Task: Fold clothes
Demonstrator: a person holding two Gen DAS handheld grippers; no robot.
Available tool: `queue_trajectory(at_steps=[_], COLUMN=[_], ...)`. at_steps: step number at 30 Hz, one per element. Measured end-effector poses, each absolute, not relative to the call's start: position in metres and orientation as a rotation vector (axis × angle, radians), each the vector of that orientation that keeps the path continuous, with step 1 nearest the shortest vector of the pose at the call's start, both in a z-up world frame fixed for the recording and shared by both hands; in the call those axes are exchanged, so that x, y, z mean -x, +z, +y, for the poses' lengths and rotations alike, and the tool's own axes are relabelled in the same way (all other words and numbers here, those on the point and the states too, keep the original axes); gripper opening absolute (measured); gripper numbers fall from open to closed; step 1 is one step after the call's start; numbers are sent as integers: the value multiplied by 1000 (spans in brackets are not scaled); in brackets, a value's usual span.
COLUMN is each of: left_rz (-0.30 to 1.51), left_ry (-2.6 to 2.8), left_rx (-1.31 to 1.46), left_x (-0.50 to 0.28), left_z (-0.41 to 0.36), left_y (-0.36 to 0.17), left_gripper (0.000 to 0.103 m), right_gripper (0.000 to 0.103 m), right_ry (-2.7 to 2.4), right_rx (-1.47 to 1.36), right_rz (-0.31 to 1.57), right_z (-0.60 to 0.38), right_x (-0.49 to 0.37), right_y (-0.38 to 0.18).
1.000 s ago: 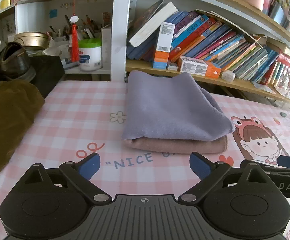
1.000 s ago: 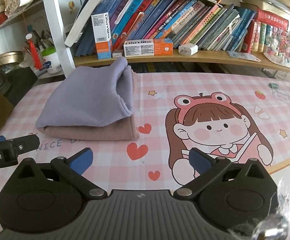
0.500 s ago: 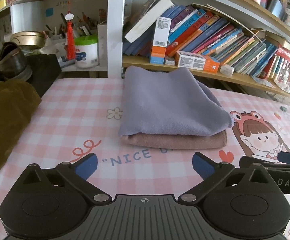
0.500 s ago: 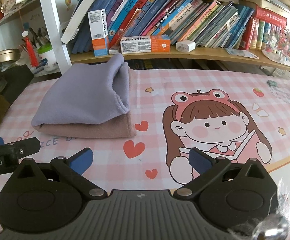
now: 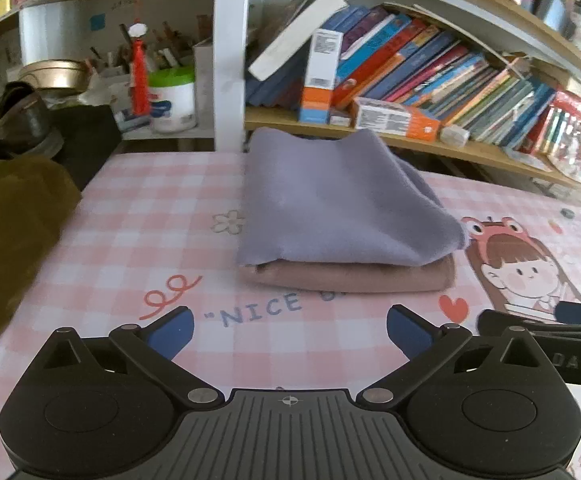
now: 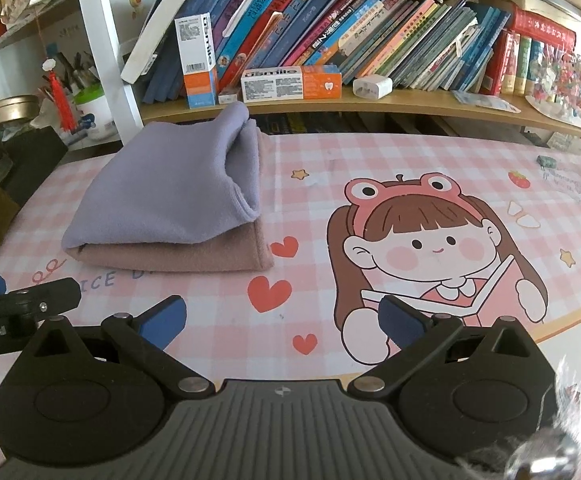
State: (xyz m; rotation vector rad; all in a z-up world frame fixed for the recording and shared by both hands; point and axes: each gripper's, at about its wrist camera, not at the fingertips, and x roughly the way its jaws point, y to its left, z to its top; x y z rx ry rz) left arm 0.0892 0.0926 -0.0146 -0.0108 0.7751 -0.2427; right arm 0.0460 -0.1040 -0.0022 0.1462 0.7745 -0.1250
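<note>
Lilac garment (image 5: 342, 208) folded atop folded pink garment (image 5: 350, 276); both hand-held grippers (image 5: 290, 334) (image 6: 280, 320) spread, empty.

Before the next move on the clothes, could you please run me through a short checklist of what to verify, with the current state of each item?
1. Left gripper open and empty: ok.
2. Right gripper open and empty: ok.
3. Lilac garment folded and lying on the pink garment: ok.
4. Stack edges flush: not ok; the pink layer pokes out at the front and right.
5. Olive-brown garment at the table's left edge folded: cannot tell; it looks bunched.
6. Tablecloth right of the stack free for work: ok.
</note>
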Motion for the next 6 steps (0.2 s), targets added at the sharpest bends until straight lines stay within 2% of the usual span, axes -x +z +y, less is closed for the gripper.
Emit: queue_trajectory(at_steps=[6], left_rz=[786], left_ry=[-234], left_rx=[9], left_x=[-90], left_z=[92], left_y=[-15], left_gripper=[103], right_gripper=[103], right_ry=[-130], right_rx=[-151], right_rz=[778], right_z=[-105], right_x=[-45], right_y=[-3])
